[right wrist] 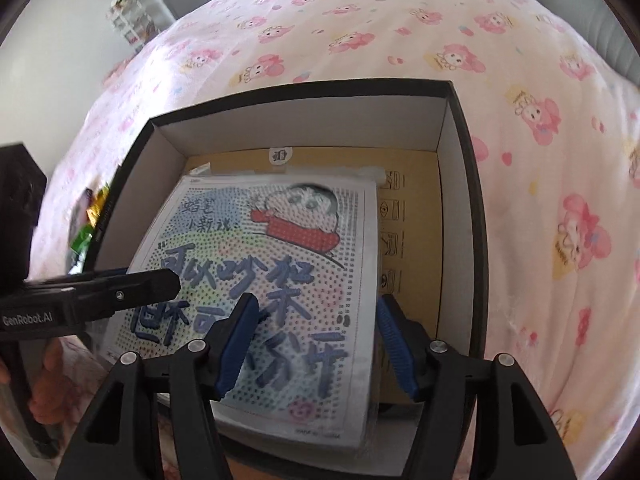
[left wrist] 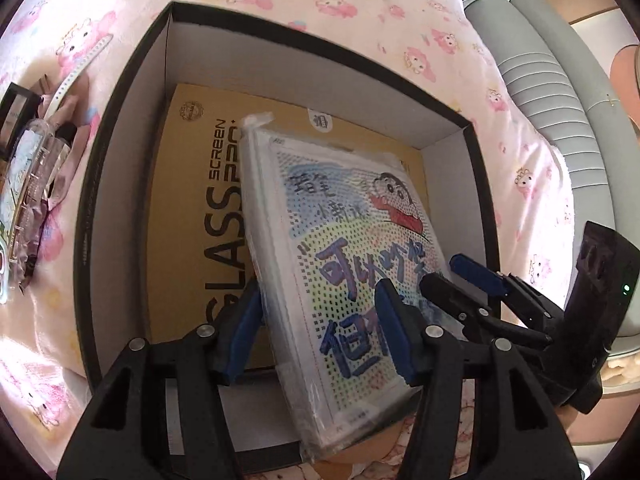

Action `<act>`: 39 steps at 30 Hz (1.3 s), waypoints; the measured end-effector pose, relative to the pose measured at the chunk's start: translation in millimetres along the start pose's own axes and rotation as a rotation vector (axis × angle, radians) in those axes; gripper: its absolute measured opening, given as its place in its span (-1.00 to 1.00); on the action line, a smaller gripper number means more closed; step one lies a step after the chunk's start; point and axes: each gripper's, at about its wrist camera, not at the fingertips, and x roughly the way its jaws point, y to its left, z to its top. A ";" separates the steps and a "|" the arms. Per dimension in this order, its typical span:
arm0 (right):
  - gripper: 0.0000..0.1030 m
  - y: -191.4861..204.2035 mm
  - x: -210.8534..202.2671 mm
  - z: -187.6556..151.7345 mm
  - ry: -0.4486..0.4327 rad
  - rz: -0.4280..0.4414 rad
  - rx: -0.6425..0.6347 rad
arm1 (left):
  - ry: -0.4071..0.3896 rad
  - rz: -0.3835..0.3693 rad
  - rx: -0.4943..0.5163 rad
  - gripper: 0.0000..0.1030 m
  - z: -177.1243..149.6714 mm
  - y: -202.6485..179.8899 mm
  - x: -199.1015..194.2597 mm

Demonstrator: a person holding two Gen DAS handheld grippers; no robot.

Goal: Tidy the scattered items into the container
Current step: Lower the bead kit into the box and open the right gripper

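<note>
Over the black box (left wrist: 86, 216), which sits on a bed with a pink cartoon-print cover (left wrist: 360, 12), both tools hang pointing steeply down. Inside the box a yellow-brown screen-protector package (left wrist: 192, 216) lies flat on the bottom, and a plastic-wrapped bead-art kit (left wrist: 352, 232) with a cartoon boy and blue lettering lies tilted on top of it, its near end reaching past the box's near wall.

The left tool (left wrist: 320, 324) straddles the near part of the kit, its blue pads (left wrist: 394, 328) set apart on either side of it. One pad looks to lie against the kit's left edge, but whether either pad presses cannot be told from this angle.

The right tool (right wrist: 314, 348) stands wide across the kit's near right part: one blue pad is over the printed face and the other is just off the kit's right edge. From the left wrist view it comes in from the right of the box (left wrist: 476, 276), with its fingers over the kit's right edge.

Left of the box, on the bed cover, lie a clear bottle (left wrist: 44, 148), a white perforated strap (left wrist: 76, 76) and other small items too blurred to name.
</note>
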 end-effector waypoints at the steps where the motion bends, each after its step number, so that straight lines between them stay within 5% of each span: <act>1: 0.13 0.8 -1.1 -0.2 -0.008 0.003 -0.006 | 0.004 0.008 0.003 0.11 2.7 3.5 2.6; 5: 0.12 -2.5 -10.3 -0.3 -0.027 0.065 0.013 | -0.033 0.063 0.015 0.10 3.2 5.3 -4.9; 8: 0.12 -6.8 -27.8 6.3 -0.098 0.060 0.019 | -0.062 0.140 0.009 -0.23 10.0 9.3 -9.6; 14: 0.12 -25.3 -61.9 5.6 -0.262 -0.007 0.124 | 0.054 0.161 -0.046 -0.25 32.6 3.8 31.5; 17: 0.13 -29.9 -66.3 -2.0 -0.288 -0.080 0.115 | 0.078 0.169 -0.036 -0.23 34.6 1.5 37.2; 19: 0.13 -37.5 -61.1 -5.4 -0.276 -0.038 0.129 | 0.074 0.181 -0.003 -0.23 35.1 -4.3 37.4; 23: 0.12 -64.5 -43.0 -10.3 -0.269 0.226 0.217 | 0.109 0.099 0.040 -0.22 31.6 -15.9 40.4; 26: 0.07 -69.8 -39.4 -14.3 -0.284 0.245 0.227 | 0.095 0.141 0.093 -0.21 28.3 -21.5 36.1; 30: 0.06 -66.3 -41.2 -18.2 -0.306 0.236 0.203 | 0.057 0.079 0.003 -0.23 33.5 -0.5 19.0; 35: 0.06 -52.6 -38.1 -20.5 -0.316 0.157 0.147 | 0.076 0.074 0.037 -0.20 30.6 -1.0 14.7; 39: 0.06 -47.7 -37.8 -21.4 -0.301 0.119 0.135 | 0.007 0.066 0.056 -0.20 25.6 -1.8 -15.3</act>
